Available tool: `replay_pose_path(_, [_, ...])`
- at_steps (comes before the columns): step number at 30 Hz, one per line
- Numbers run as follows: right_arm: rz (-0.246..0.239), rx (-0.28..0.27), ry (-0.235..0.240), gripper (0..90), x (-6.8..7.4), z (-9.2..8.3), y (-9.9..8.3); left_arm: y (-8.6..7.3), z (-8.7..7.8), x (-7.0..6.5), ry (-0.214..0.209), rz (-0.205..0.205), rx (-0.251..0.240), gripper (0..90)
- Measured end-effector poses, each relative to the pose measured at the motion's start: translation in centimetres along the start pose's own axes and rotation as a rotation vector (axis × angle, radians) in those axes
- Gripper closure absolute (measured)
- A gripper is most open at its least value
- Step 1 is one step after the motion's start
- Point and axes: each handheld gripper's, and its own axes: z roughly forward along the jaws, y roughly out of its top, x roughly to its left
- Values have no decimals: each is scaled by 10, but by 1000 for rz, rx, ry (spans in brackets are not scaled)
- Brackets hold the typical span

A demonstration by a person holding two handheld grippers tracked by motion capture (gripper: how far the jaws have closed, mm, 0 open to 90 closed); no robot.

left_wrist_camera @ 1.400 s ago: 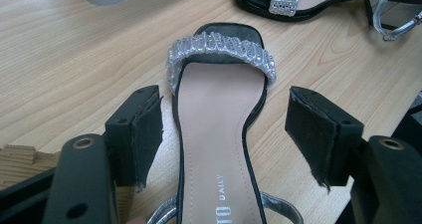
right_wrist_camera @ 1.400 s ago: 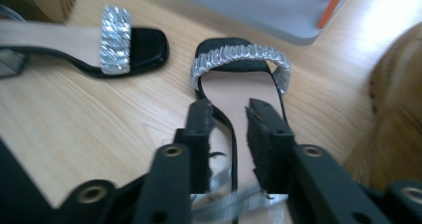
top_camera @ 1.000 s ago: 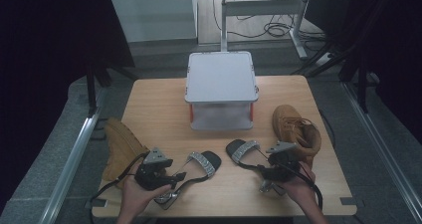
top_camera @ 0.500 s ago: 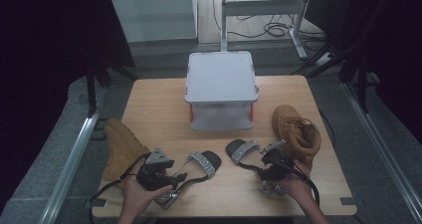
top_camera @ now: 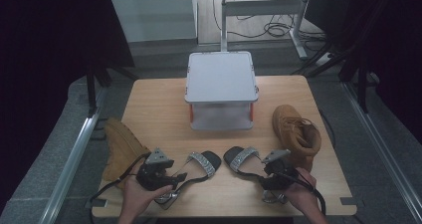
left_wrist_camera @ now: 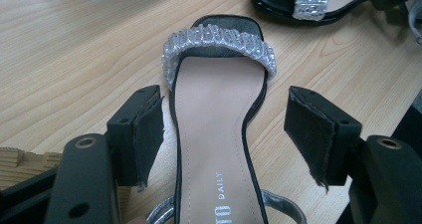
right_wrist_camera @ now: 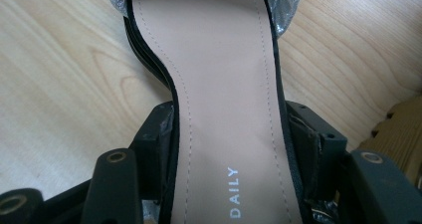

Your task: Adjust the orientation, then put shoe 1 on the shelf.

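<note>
On the light wooden table (top_camera: 159,109), two black sandals with glittering silver toe straps are laid side by side near the front edge. The left sandal (top_camera: 199,165) is straddled by the left gripper (top_camera: 171,176), whose jaws are spread wide; in the left gripper view the beige insole (left_wrist_camera: 219,134) is seen between the pads with clear gaps on both sides. The right sandal (top_camera: 242,159) is clasped at its waist by the right gripper (right_wrist_camera: 229,134), both pads being pressed against the black sole edges. A grey lidded plastic box (top_camera: 220,87) is placed behind the sandals. One tan suede boot (top_camera: 296,134) is set just beside the right sandal, and another (top_camera: 119,149) lies at the table's left edge.
</note>
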Motion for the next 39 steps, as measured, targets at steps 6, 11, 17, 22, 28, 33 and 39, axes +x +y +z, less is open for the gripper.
replay_pose_path(6, [-16,13,25,420,2,3,-13,0,1,0,1,1,5,318])
replay_pose_path(11, [-16,10,39,419,0,6,-16,0,1,0,2,0,8,318])
replay_pose_path(17, [-10,14,59,400,-2,6,-16,-1,1,-1,3,3,10,317])
replay_pose_path(22, [37,-53,91,326,-5,-1,-13,0,-2,-1,-4,-1,1,315])
replay_pose_path(28, [19,-84,75,317,-4,-8,-9,1,-4,1,-2,-18,3,299])
replay_pose_path(33, [16,-74,80,317,-8,-5,-11,2,-1,1,-21,-7,52,292])
replay_pose_path(39, [12,-62,84,316,-9,-4,-10,12,6,-5,0,51,149,281])
